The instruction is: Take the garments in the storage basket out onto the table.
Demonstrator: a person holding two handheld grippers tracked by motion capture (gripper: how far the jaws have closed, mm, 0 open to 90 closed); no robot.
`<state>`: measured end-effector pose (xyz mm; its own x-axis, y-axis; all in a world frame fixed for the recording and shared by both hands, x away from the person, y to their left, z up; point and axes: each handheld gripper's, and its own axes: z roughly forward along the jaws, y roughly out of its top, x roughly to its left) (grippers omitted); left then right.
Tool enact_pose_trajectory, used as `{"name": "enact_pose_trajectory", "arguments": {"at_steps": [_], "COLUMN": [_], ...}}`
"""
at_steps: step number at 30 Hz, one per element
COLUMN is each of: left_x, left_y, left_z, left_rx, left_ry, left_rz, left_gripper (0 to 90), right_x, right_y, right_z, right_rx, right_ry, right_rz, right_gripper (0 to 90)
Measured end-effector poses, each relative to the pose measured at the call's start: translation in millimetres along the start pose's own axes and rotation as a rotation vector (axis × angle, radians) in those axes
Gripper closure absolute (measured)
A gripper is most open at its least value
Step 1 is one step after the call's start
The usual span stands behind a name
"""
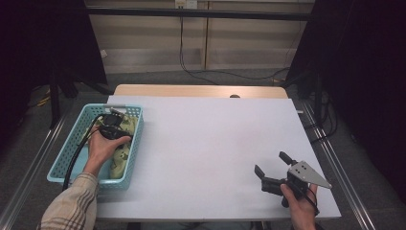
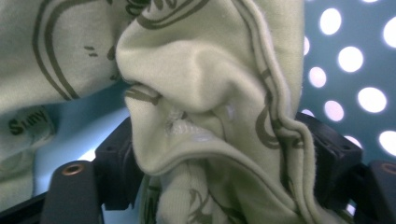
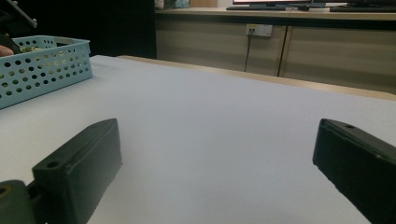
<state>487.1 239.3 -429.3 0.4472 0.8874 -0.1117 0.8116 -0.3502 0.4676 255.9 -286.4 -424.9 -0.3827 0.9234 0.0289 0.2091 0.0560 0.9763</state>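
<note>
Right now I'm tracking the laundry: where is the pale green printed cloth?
The cloth lies in the blue basket at the table's left edge in the high view; the left gripper is clamped on a fold.

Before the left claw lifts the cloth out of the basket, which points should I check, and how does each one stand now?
1. Left claw grips the cloth: ok, a fold is pinched between its jaws.
2. All of the cloth is gathered in the grip: not ok, most of it lies loose along the basket.
3. Cloth free of the basket's holes: cannot tell, its underside is hidden.
4. Basket fully on the table: not ok, its left part hangs past the left edge, so a pull may tip it.
5. Right claw ready to help: ok, open and empty, low over the table's near right corner.
6. Landing area on the table: ok, the middle is bare.
</note>
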Motion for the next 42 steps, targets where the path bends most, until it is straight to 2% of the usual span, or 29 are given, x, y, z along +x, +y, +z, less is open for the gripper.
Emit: {"name": "enact_pose_trajectory", "arguments": {"at_steps": [1,2,3,4,5,6,8,9,11,12,13,15,16,17,22,23,24,25,27,28,30,31,33,35,38,42], "left_x": [-0.9,-1.3,-2.6,-3.5,-0.3,-2.6,-2.7,-2.6,-2.0,-1.4,-1.6,-2.6,-0.9,-0.9,-0.9,-0.4,-1.5,-2.4,-2.7,-1.7,-0.3,-0.4,1.3,1.7,0.3,-2.9], "left_y": [-0.2,-0.1,-0.5,-0.5,0.8,-0.3,-0.9,-0.7,-1.5,-1.2,-1.1,-1.7,-1.4,-1.6,-1.7,-1.4,-1.0,-0.7,-0.7,-0.9,-2.2,-3.1,-4.5,-6.0,-8.0,-8.1], "left_z": [-0.7,-0.7,-0.1,-0.2,-1.4,-1.7,-2.8,-3.3,-3.3,-4.6,-5.8,-6.4,-7.5,-8.3,-15.1,-15.9,-18.1,-20.0,-25.1,-27.9,-31.9,-32.7,-36.3,-39.6,-43.7,-47.4], "left_rx": [0.006,0.016,0.013,0.008,0.009,0.013,0.008,0.017,0.002,0.005,0.004,-0.003,-0.006,0.004,-0.028,-0.045,-0.051,-0.066,-0.093,-0.102,-0.124,-0.15,-0.164,-0.172,-0.216,-0.237], "left_ry": [0.018,0.008,0.011,0.007,0.009,0.003,-0.001,-0.032,-0.022,-0.035,-0.03,-0.037,-0.041,-0.065,-0.071,-0.072,-0.083,-0.071,-0.08,-0.098,-0.106,-0.102,-0.121,-0.115,-0.099,-0.084], "left_rz": [0.013,0.021,0.014,0.001,0.066,0.038,0.047,0.045,0.062,0.066,0.07,0.043,0.054,0.039,0.05,0.066,0.054,0.055,0.047,0.044,0.044,0.032,0.025,0.027,0.034,0.046], "left_gripper": [33.3,34.9,37.2,43.5,47.3,50.7,57.9,57.9,64.1,64.1,65.3,66.3,66.8,67.1,67.2,67.3,67.4,67.4,67.4,67.4,67.5,67.5,67.4,67.5,67.5,67.5], "right_x": [-0.1,-0.1,-0.1,0.2,0.2,0.5,0.4,0.4,0.2,0.2,0.3,0.2,0.0,0.0,0.2,0.2,0.3,0.3,0.3,0.3,0.2,0.1,0.1,0.2,0.4,0.5], "right_y": [0.0,0.0,-0.1,0.0,-0.1,0.0,0.0,0.0,0.0,0.0,0.0,0.0,0.0,0.0,0.0,0.0,0.1,0.1,0.1,0.2,0.2,0.2,0.1,0.1,0.1,0.1], "right_z": [-0.1,0.0,0.1,0.2,0.3,0.1,0.2,0.0,0.0,0.0,-0.2,-0.1,0.1,0.1,0.3,0.3,0.3,0.3,0.2,0.1,-0.2,-0.1,0.1,0.1,0.4,0.7], "right_rx": [0.0,0.0,0.001,0.001,-0.001,0.001,-0.001,-0.002,0.0,0.0,-0.001,0.0,0.0,0.0,0.001,0.001,-0.001,-0.001,-0.001,-0.002,-0.003,-0.003,-0.002,-0.001,-0.001,-0.001], "right_ry": [0.001,0.002,0.003,0.003,0.007,0.007,0.012,0.009,0.005,0.005,0.007,0.006,0.006,0.006,0.006,0.006,0.008,0.008,0.005,0.006,0.006,0.006,0.006,0.006,0.006,0.005], "right_rz": [-0.001,-0.001,-0.001,-0.002,-0.003,-0.003,-0.003,-0.004,-0.002,-0.002,-0.002,-0.002,-0.001,-0.001,-0.003,-0.003,0.0,0.0,0.0,0.0,-0.001,-0.002,0.0,0.0,-0.001,-0.002], "right_gripper": [0.6,0.6,0.6,0.6,0.6,0.6,0.6,0.6,0.6,0.6,0.6,0.6,0.6,0.6,0.6,0.6,0.6,0.6,0.6,0.6,0.6,0.6,0.6,0.6,0.6,0.6]}}
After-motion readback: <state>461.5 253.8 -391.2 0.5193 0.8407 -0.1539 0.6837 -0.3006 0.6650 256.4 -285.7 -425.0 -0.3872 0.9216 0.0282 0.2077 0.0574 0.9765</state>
